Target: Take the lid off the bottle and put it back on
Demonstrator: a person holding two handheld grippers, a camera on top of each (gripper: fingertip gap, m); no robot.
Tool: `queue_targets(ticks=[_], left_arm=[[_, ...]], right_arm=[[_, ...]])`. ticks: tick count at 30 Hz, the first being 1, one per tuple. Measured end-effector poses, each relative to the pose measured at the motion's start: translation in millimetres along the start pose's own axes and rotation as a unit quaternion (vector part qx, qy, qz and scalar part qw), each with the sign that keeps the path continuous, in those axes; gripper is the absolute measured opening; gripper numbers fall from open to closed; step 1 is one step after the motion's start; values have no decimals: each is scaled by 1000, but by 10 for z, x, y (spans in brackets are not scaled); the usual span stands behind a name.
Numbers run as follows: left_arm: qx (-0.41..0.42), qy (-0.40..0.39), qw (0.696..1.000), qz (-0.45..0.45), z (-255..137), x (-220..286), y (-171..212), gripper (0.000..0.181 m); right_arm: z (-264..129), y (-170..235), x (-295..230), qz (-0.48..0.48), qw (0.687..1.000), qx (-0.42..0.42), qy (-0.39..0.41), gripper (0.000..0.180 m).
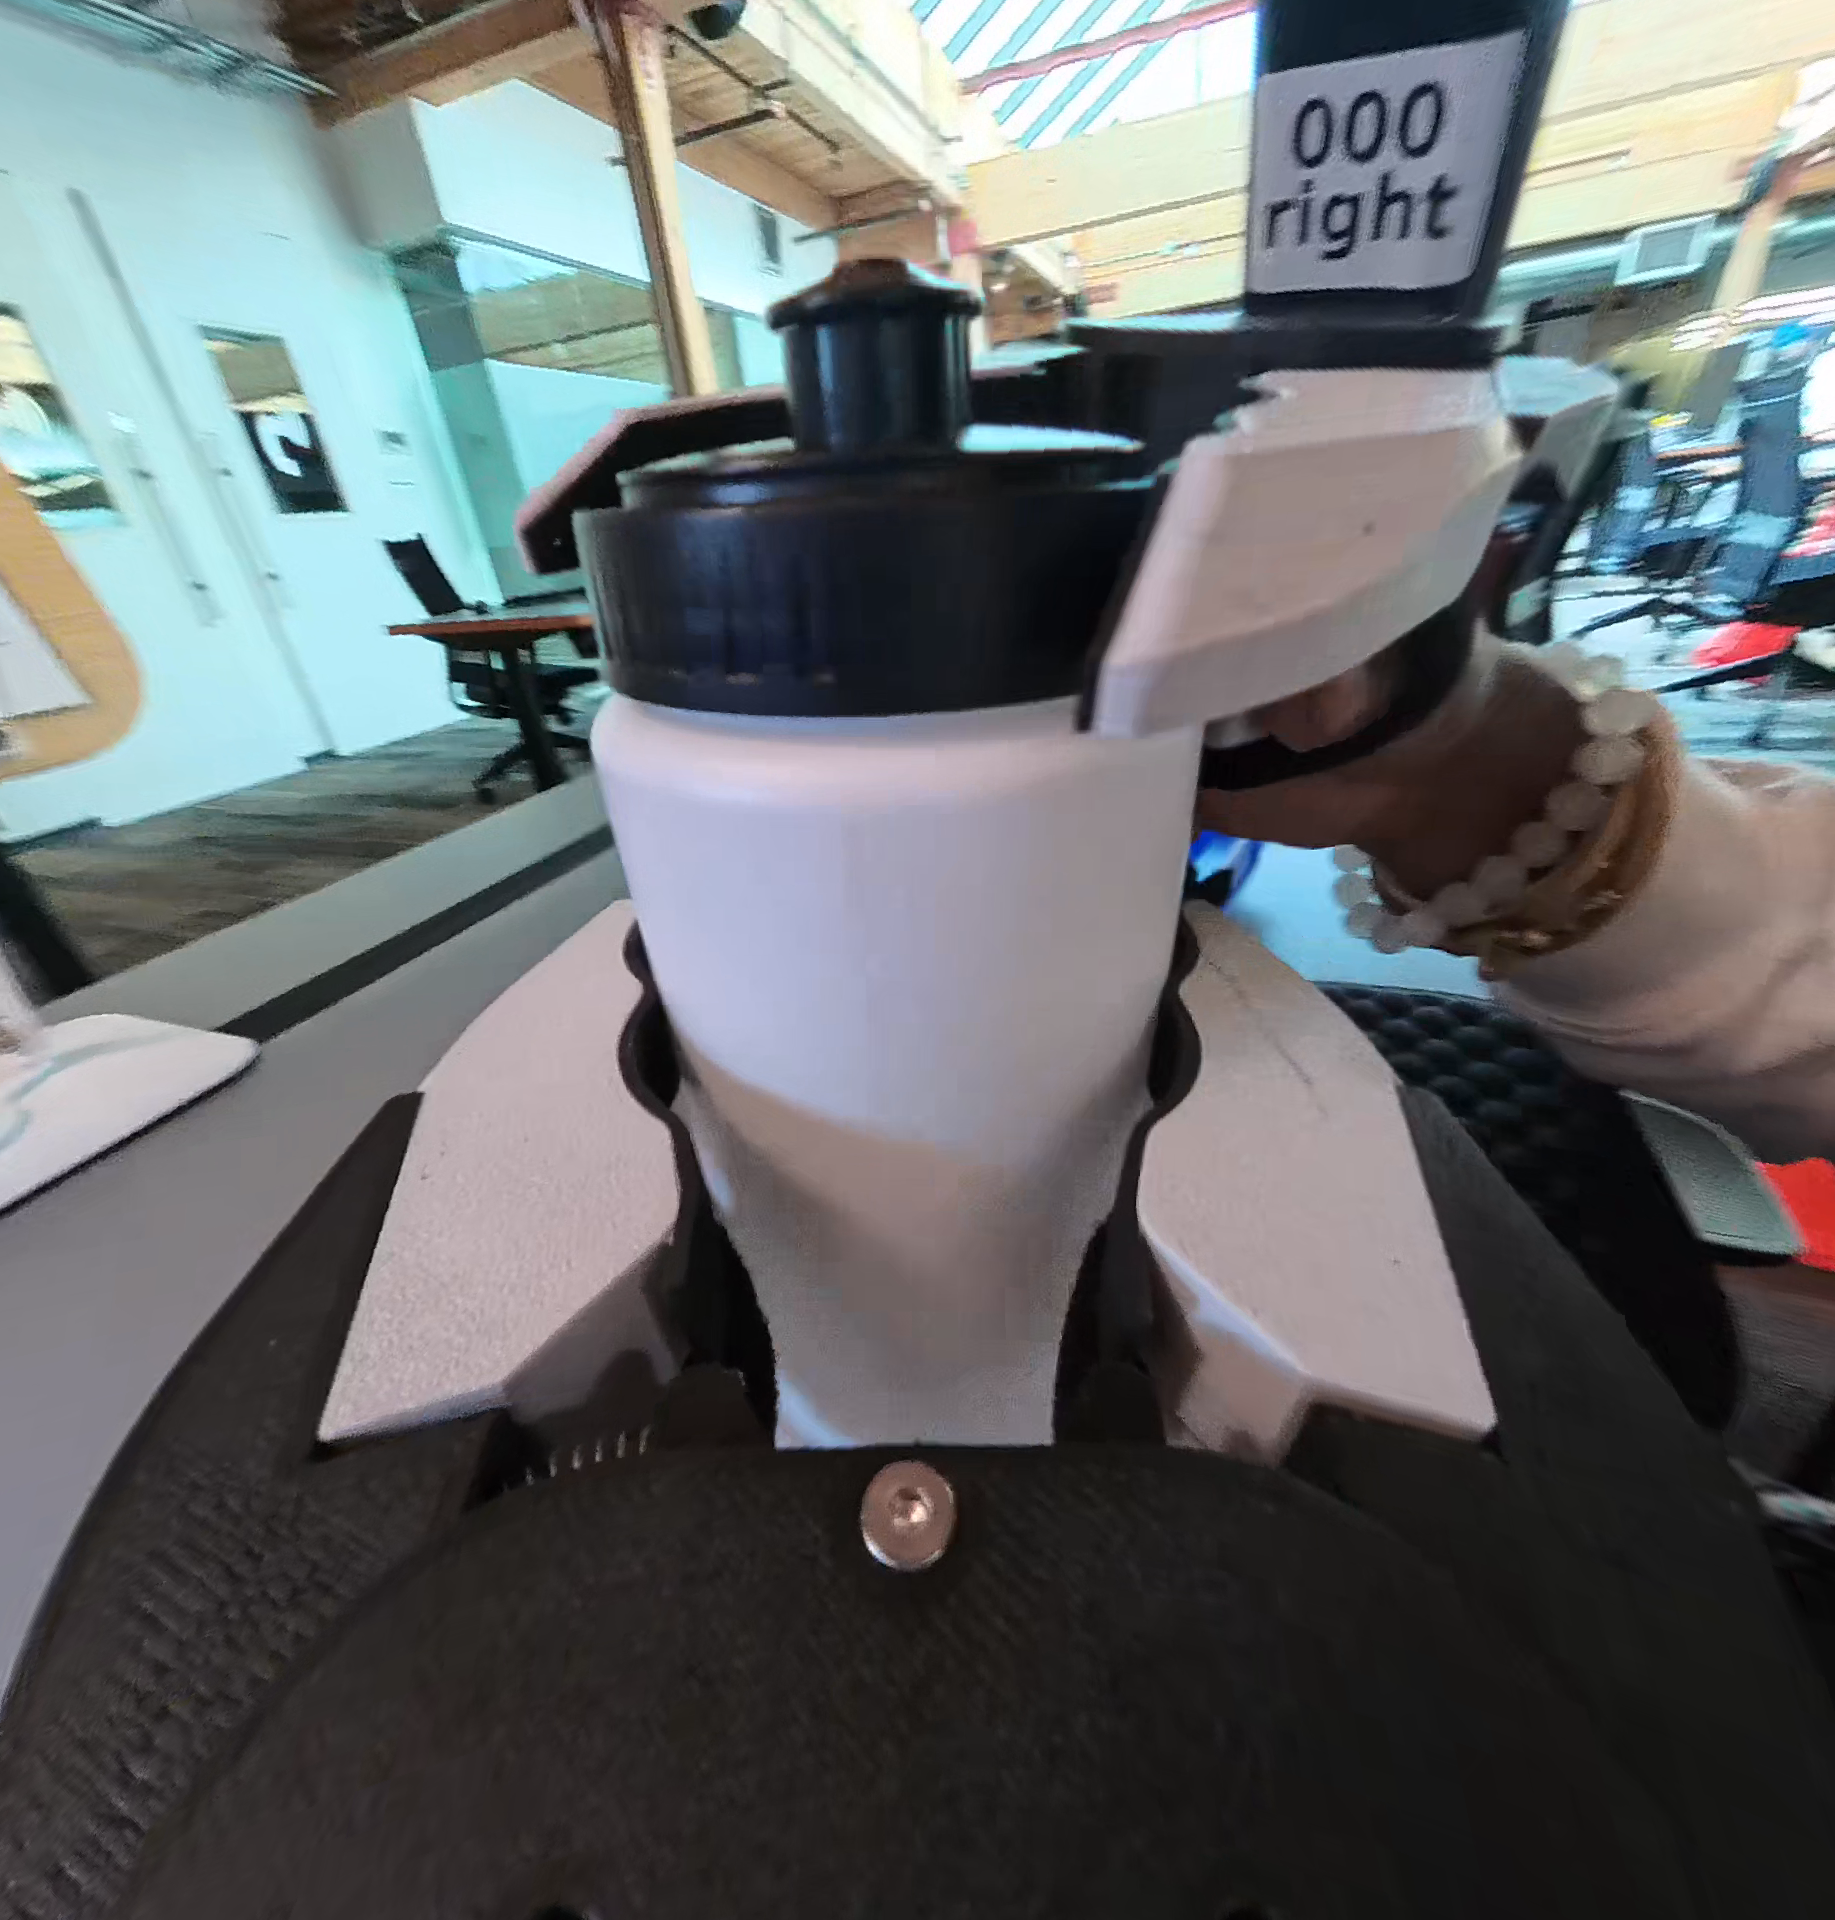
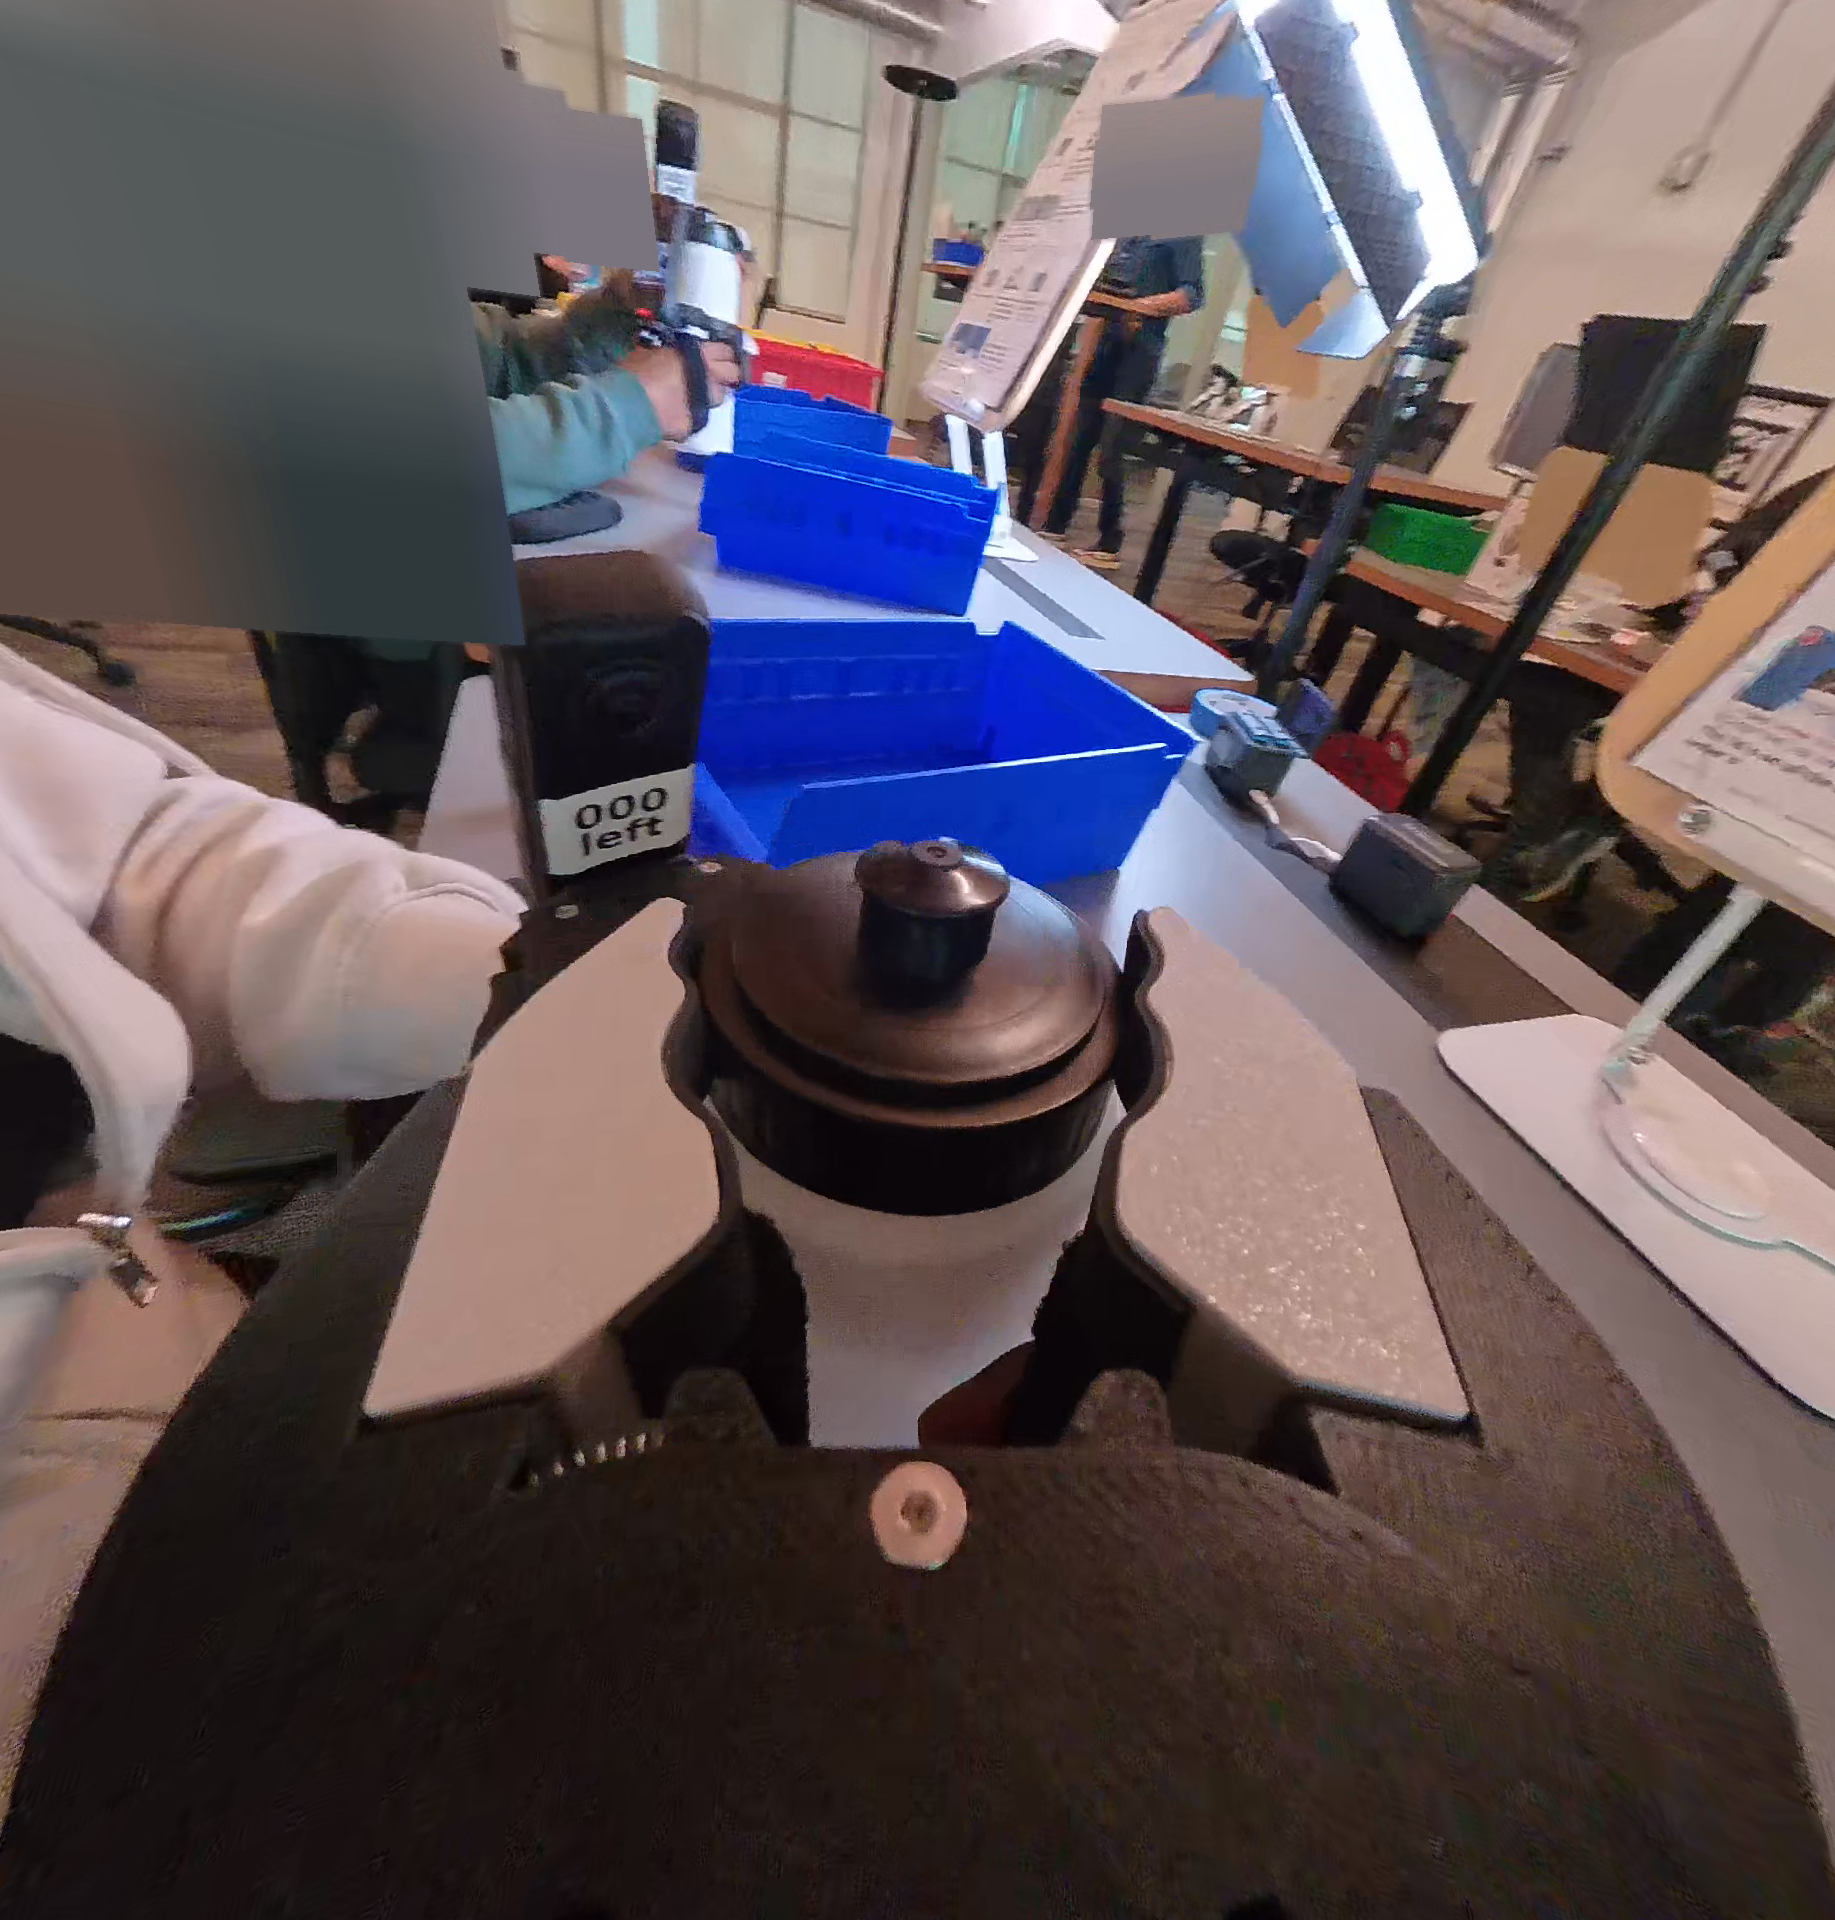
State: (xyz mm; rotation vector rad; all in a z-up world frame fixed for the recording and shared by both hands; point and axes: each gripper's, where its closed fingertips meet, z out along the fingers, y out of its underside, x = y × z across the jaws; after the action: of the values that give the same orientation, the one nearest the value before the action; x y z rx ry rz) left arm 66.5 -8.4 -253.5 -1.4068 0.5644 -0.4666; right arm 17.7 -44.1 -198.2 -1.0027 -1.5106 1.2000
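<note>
Gripping the white bottle [image 1: 892, 935] around its body, the left tool [image 1: 908, 1049] is closed to the bottle's width, holding it upright above the grey counter [image 1: 113, 1351]. The right tool [image 2: 908, 997] is narrowed on the black lid [image 2: 908, 1049], its fingers [image 2: 1235, 1122] pressed against the ribbed rim; the lid sits fully on the neck. Risk, as judged: the smooth bottle may rotate within the left tool during twisting, or the right fingers may slip off the shallow rim, leaving the lid unturned. Blue bins [image 2: 923, 748] stand beyond on the counter.
</note>
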Motion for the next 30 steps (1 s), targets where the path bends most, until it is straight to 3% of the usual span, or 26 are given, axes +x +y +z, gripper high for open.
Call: queue_targets(ticks=[5, 13, 17, 20, 22, 26, 27, 28, 30], left_arm=[[7, -1, 1000, 8, -8, -24, -8, 91], [14, 11, 1000, -16, 0, -49, 10, 91], [12, 13, 999, -31, -20, -63, 21, 91], [-5, 26, 998, -61, -111, -69, -6, 114], [4, 6, 997, -79, -320, -115, -161, 122], [105, -104, 988, -43, -1138, -155, -678, 115], [110, -136, 984, -22, -1362, -145, -732, 112], [103, -165, 981, -4, -1571, -137, -740, 109], [75, -220, 972, 24, -1940, -133, -681, 103]], right_arm=[[12, -16, 21, -13, 1000, 11, 19, 77], [30, -6, 102, 47, 998, 42, -10, 78], [-18, 118, -19, 88, 993, 14, -73, 129], [-145, 273, -54, 76, 994, 18, -76, 134], [-161, 429, -28, 80, 995, 0, -62, 133], [17, 646, -84, 72, 996, -32, -40, 125], [84, 676, -85, 65, 997, -34, -31, 114], [131, 698, -66, 57, 998, -37, -17, 91], [168, 688, -9, 57, 997, -45, 10, 87]])
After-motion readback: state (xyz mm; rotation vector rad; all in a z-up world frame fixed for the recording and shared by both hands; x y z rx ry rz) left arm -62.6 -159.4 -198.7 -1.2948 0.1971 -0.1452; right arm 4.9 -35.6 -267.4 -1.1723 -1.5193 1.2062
